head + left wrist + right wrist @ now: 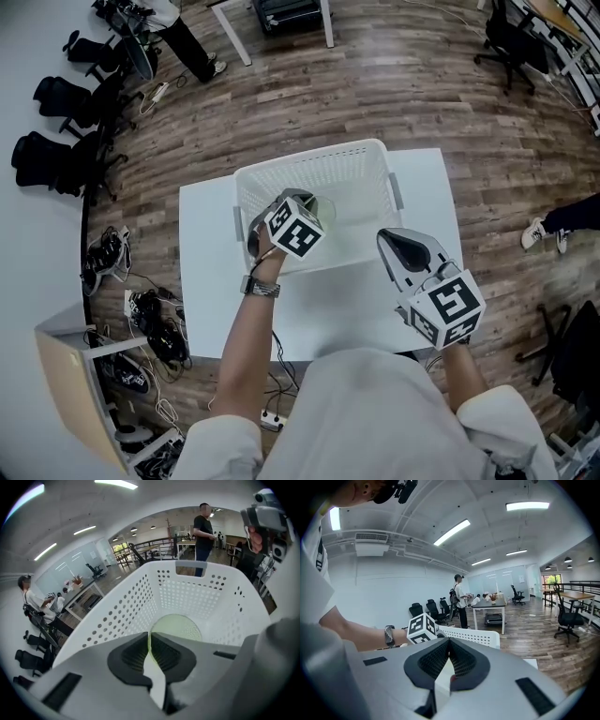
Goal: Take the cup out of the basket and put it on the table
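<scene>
A pale green see-through cup [324,208] [176,627] lies inside the white perforated basket [309,155] [197,567], which stands on the white table [208,281]. My left gripper [308,200] [150,637] reaches into the basket from its near left side. Its dark ribbed pads are closed on the cup's thin rim. My right gripper [387,240] [449,642] hovers over the table just outside the basket's near right corner. Its jaw tips meet and hold nothing. The left gripper's marker cube [423,629] shows in the right gripper view.
Wooden floor surrounds the table. Black office chairs [56,141] stand at the far left, and cables and clutter [150,323] lie on the floor by the table's left edge. A person [204,531] stands beyond the basket. Another person's foot [542,231] is at the right.
</scene>
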{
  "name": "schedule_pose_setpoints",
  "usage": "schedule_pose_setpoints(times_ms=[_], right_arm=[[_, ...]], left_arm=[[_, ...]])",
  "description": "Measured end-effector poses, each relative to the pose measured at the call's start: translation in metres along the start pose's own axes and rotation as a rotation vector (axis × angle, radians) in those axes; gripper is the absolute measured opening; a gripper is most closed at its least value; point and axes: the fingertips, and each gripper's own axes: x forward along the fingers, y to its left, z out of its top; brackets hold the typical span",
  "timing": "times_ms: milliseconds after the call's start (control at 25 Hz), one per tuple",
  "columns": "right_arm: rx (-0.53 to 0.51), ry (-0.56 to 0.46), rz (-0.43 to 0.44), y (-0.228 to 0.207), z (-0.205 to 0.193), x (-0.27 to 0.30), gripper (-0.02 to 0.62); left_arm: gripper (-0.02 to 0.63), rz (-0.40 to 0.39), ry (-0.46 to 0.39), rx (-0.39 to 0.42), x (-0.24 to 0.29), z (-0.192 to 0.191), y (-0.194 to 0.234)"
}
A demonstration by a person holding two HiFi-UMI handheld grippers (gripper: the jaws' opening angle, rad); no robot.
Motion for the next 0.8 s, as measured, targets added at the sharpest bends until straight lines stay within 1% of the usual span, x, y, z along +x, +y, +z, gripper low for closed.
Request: schedule_pose_setpoints(times_ms=[120,240,480,640,800], right_arm=[[-0.008,-0.016,0.003,0.008,0.004,-0.007,0.017],[-0.019,-0.028,0.001,0.019,0.008,-0.013,0.017],[-0.038,-0.048,-0.018,0.032,0.015,-0.033,0.017],[-0.052,-0.061,-0.028,0.043,0.019,-0.042,0.016],[-0.067,-0.078,-0.034,0.053,0.021,-0.055,0.017]], left_arm=[[0.021,0.036,-0.038,-0.01,-0.02,0.012,0.004],[0.021,0.071,-0.083,-0.019,-0.044,0.015,0.005],[0.021,0.152,-0.203,-0.076,-0.103,0.022,-0.003],[0.021,0.181,-0.288,-0.119,-0.141,0.023,-0.012],[0.021,0.202,-0.376,-0.178,-0.174,0.021,-0.031]])
